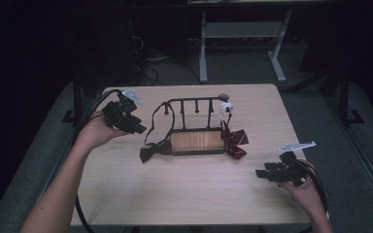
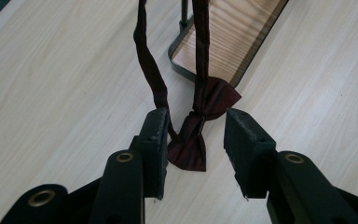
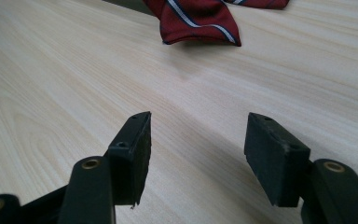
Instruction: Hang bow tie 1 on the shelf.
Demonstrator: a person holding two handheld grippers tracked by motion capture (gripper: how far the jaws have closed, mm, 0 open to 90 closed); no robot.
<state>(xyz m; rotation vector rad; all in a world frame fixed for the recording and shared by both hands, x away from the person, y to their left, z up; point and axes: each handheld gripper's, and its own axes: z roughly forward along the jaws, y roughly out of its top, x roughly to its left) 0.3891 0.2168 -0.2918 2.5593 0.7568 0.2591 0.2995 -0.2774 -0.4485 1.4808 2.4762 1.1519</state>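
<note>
A black metal rack with a wooden base [image 1: 197, 141] stands mid-table. A dark maroon bow tie [image 1: 155, 150] [image 2: 200, 126] lies on the table at the base's left end, and its strap [image 1: 161, 116] [image 2: 148, 60] loops up over the rack's top bar. A red striped bow tie [image 1: 234, 141] [image 3: 196, 21] hangs from the rack's right end and rests on the table. My left gripper [image 1: 135, 127] [image 2: 196, 140] is open, raised left of the rack, its jaws on either side of the maroon tie as seen from above. My right gripper [image 1: 262, 173] [image 3: 198, 154] is open and empty near the table's front right.
The light wooden table [image 1: 184, 194] has bare room in front of the rack. A white round object [image 1: 227, 107] sits on the rack's right post. A white table frame [image 1: 243, 43] and cables stand on the dark floor behind.
</note>
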